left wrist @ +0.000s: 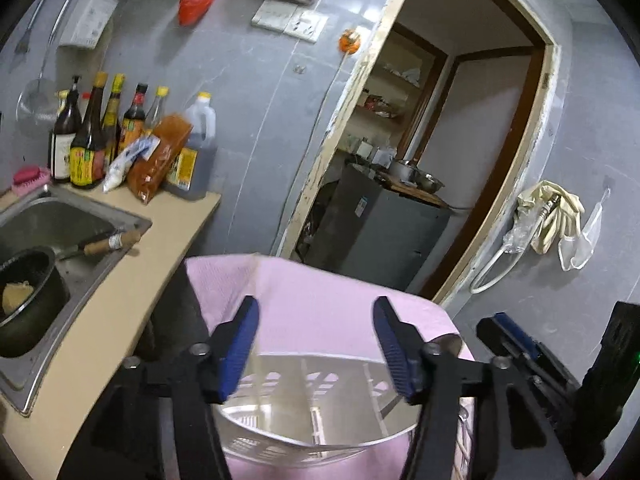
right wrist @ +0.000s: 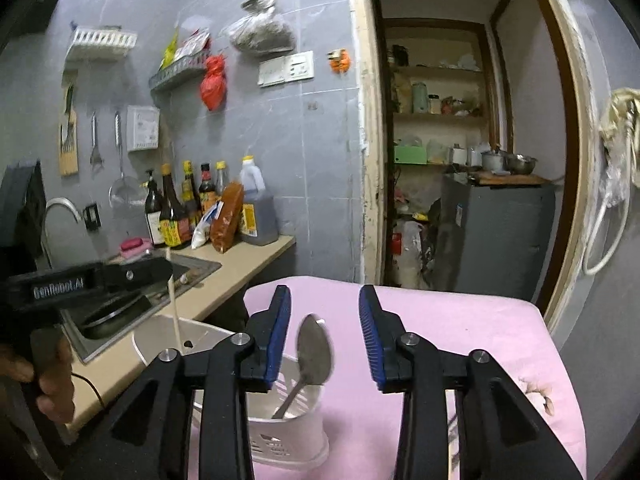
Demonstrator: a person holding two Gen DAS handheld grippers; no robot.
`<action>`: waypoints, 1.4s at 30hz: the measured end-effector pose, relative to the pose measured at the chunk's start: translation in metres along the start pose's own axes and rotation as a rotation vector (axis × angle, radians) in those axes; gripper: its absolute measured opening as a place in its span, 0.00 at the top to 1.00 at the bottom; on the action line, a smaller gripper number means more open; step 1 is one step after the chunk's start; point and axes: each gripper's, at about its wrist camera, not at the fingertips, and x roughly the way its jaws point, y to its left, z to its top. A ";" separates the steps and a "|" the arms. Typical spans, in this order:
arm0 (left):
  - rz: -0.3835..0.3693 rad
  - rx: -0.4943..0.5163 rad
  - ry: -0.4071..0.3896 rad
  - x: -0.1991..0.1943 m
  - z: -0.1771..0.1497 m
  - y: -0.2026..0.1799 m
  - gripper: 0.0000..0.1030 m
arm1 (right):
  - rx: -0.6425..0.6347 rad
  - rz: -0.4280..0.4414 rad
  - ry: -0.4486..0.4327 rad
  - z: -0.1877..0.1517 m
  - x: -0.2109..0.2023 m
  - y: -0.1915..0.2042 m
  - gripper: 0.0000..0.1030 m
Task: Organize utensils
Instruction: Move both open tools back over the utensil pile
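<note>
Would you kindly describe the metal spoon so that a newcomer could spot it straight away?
Start at the pink cloth covering the surface in front of the doorway. On it stands a white slotted utensil holder. The spoon stands in it, bowl up and leaning; it is the only grey metal piece there, whereas the pale chopstick beside it is thin and straight.

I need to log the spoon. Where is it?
Right wrist view: the spoon stands bowl-up in the white holder on the pink cloth.
</note>
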 end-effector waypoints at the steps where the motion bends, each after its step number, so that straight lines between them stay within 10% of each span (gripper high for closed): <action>1: 0.003 0.015 -0.016 -0.003 0.001 -0.008 0.35 | 0.017 -0.006 -0.011 0.002 -0.005 -0.007 0.53; 14: 0.035 0.159 -0.163 -0.013 -0.014 -0.118 0.02 | 0.052 -0.131 -0.116 0.025 -0.069 -0.102 0.02; 29: 0.016 0.248 -0.117 0.027 -0.060 -0.197 0.01 | 0.028 -0.196 -0.067 0.003 -0.086 -0.188 0.01; 42: -0.018 0.316 0.018 0.078 -0.090 -0.228 0.02 | 0.145 -0.126 0.144 -0.054 -0.043 -0.248 0.06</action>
